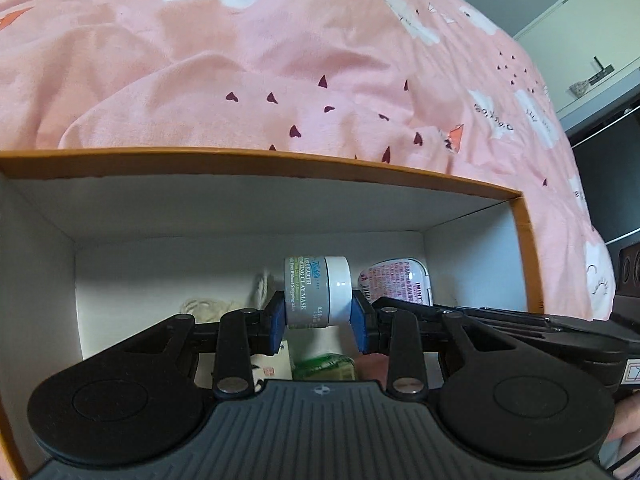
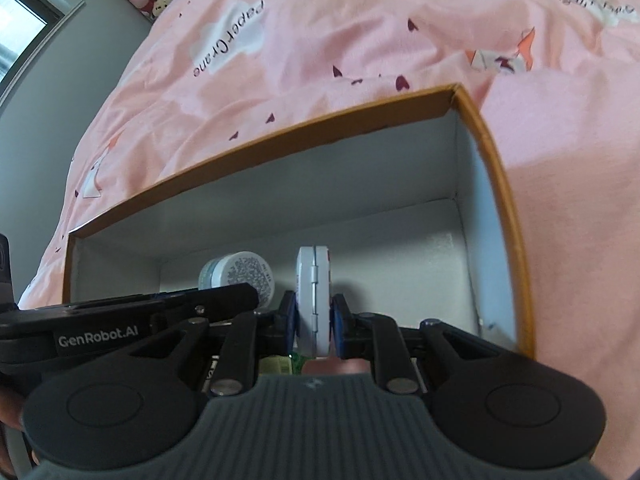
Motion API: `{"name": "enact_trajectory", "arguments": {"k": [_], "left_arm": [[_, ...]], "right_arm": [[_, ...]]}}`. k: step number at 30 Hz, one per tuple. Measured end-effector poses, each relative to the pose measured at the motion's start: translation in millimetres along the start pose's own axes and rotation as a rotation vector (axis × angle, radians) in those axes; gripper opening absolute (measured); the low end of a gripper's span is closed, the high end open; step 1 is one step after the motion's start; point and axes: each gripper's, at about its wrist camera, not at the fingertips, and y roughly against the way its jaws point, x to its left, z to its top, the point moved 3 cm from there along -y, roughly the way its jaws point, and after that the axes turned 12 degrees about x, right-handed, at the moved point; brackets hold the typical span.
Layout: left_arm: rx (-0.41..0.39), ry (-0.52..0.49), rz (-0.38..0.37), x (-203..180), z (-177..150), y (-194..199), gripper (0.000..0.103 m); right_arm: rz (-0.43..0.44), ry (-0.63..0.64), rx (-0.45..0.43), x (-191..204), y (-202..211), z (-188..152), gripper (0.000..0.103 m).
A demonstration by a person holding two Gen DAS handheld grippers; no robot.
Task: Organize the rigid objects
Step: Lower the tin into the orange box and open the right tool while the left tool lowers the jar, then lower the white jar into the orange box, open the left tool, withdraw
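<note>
My left gripper [image 1: 319, 322] is shut on a small grey clay mask jar [image 1: 316, 292] with a white lid, held on its side inside the orange-rimmed white box [image 1: 280, 164]. My right gripper [image 2: 314, 326] is shut on a flat white mint tin [image 2: 313, 296], held on edge inside the same box [image 2: 280, 136]. The tin also shows in the left wrist view [image 1: 400, 282], and the jar in the right wrist view [image 2: 240, 274]. The two grippers are side by side in the box.
The box lies on a pink printed bedspread [image 1: 240, 72]. On the box floor lie a coil of beige string [image 1: 208, 306], a green packet [image 1: 326, 366] and a white card [image 1: 272, 364]. A cabinet [image 1: 592, 40] stands at far right.
</note>
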Motion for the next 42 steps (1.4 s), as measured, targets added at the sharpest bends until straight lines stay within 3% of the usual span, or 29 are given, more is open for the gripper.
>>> {"name": "enact_trajectory", "arguments": {"k": [11, 19, 24, 32, 42], "left_arm": [[0.06, 0.022, 0.057, 6.9, -0.6, -9.6, 0.037], [0.062, 0.024, 0.079, 2.5, 1.1, -12.1, 0.037], [0.056, -0.002, 0.142, -4.9, 0.2, -10.6, 0.037], [0.079, -0.013, 0.066, -18.3, -0.9, -13.2, 0.037], [0.118, -0.018, 0.132, -21.2, -0.9, -22.3, 0.039]], "right_arm": [[-0.038, 0.036, 0.061, 4.1, -23.5, 6.8, 0.019], [-0.153, 0.091, 0.051, 8.6, -23.3, 0.9, 0.028], [-0.236, 0.14, 0.034, 12.0, -19.8, -3.6, 0.032], [-0.288, 0.17, 0.051, 15.6, -19.4, -7.2, 0.044], [-0.236, 0.254, 0.066, 16.1, -18.2, -10.3, 0.032]]}}
